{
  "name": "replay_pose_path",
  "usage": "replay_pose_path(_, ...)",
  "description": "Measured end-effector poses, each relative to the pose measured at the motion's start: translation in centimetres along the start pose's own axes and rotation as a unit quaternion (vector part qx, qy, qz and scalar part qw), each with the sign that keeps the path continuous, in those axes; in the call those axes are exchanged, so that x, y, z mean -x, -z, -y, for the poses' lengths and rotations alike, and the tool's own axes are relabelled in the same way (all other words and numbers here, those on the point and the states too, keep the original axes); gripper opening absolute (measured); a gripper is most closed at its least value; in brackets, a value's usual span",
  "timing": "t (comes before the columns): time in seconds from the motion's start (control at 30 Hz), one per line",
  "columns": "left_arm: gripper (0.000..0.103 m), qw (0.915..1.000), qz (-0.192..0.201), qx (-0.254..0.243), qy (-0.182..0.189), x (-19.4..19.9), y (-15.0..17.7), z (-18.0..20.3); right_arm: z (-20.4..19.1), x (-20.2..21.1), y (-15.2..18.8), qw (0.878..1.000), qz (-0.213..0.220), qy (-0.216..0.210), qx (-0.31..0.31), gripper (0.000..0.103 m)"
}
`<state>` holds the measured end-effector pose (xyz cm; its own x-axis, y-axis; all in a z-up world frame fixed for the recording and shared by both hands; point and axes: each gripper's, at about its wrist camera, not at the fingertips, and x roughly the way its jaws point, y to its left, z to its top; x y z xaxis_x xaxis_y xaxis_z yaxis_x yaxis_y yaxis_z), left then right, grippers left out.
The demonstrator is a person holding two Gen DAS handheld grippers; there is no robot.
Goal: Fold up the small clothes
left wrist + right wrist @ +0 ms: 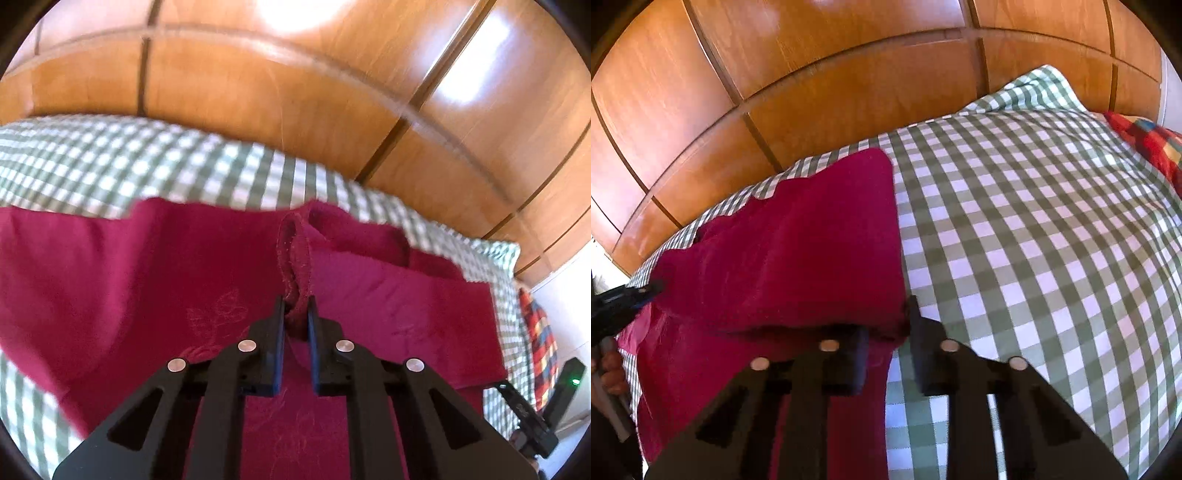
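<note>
Pinching red garment (147, 266) hem: left gripper (296, 308) clenched on fold, right gripper (892, 332) clamps edge; lift evenly over checked sheet (1034, 240).

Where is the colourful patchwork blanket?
The patchwork blanket lies at the far right edge of the bed in the right wrist view, beyond the green checked sheet and well away from the red cloth.

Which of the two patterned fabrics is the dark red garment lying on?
The green-and-white checked bedcover: the dark red garment lies spread on it. The red, blue and yellow patchwork fabric sits apart at the far edge.
</note>
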<state>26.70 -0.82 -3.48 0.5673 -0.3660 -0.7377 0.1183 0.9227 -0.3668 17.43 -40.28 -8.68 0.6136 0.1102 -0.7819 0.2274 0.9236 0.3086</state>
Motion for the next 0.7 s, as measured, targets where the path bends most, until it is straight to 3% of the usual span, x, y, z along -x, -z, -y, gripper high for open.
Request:
replay_pose_path(0.13, 0.01, 0.9996, 0.017, -0.005, -0.022, 2.1, 1.5, -1.8, -0.6, -0.5, 0.7, 1.0, -0.008, -0.004, 0.025, 0.015)
replay_pose_path(0.27, 0.01, 0.9969, -0.04, -0.002, -0.068, -1.2, 2.5, -3.8, -1.4, -1.0, 1.1, 0.999, -0.023, 0.003, 0.038, 0.02)
replay_pose_path(0.37, 0.01, 0.9966, -0.039, 0.0, -0.073, -1.6, 3.2, -4.1, -1.8, -0.3, 1.3, 0.997, -0.048, 0.01, 0.062, 0.048)
replay_pose_path(0.43, 0.011, 0.9973, -0.032, 0.011, -0.066, -0.8, 3.2, -4.1, -2.1, 0.9, 1.8, 0.995, -0.049, 0.024, 0.088, 0.053)
replay_pose_path(0.53, 0.03, 0.998, -0.02, 0.025, -0.054, 0.7, 3.2, -4.7, -3.1, 3.4, 2.3, 0.991, -0.034, 0.019, 0.127, 0.062)
replay_pose_path(0.7, 0.032, 0.997, 0.01, 0.058, -0.051, 3.9, 3.9, -6.4, -7.3, 5.1, 1.9, 0.986, 0.007, -0.015, 0.166, 0.076)
